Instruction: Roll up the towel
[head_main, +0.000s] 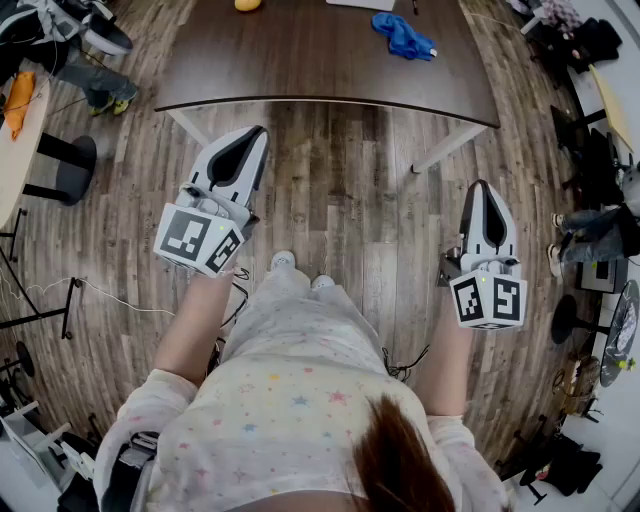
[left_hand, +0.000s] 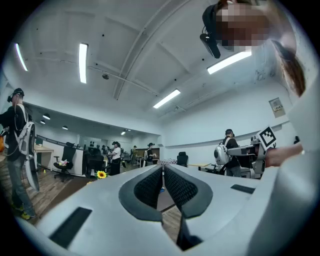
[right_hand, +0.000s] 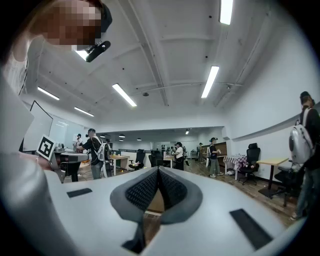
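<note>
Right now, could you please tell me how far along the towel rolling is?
Nothing looks done: the blue towel lies crumpled and unrolled on the far part of the table. Nothing is in hand either: the left tool and right tool are both shut, empty and short of the table. Left: reach the towel, flatten it, roll it.

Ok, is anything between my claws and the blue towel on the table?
Nothing visible. The blue towel lies crumpled at the far right of the table. Between it and the shut left claw and right claw there is only wood floor and bare table.
</note>
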